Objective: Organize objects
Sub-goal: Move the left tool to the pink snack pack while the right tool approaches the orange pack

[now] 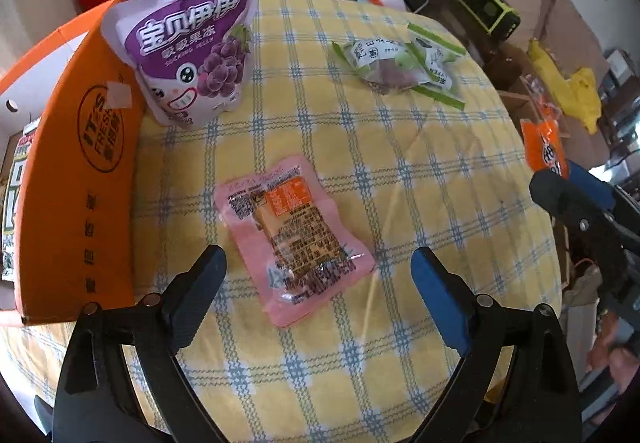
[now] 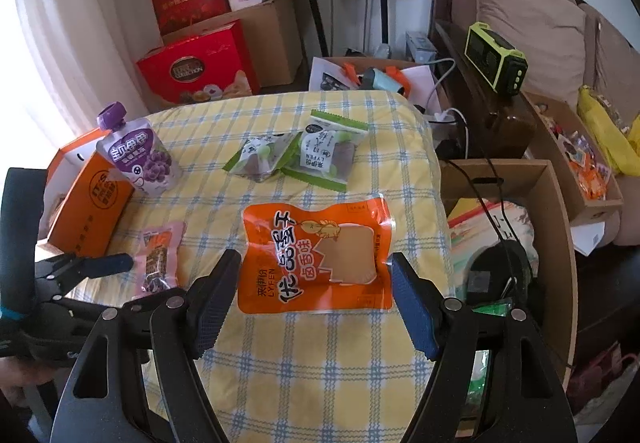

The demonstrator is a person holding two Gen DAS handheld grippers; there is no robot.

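Right gripper [image 2: 314, 279] pinches orange packet [image 2: 316, 255] by its side edges, above table's [image 2: 320, 383] right side. Left gripper [image 1: 318, 275] spread above pink packet [image 1: 294, 239], near orange box [image 1: 80, 183] at table's left edge. Lower straight, straddle packet's narrow width, then close.

We note soft daylight from a washed-out curtain [image 2: 60, 43] at left in the right wrist view. Shadows faint. Strong fisheye bending, dark corners. Glare on the orange packet [image 2: 316, 259]. Slight softness throughout.
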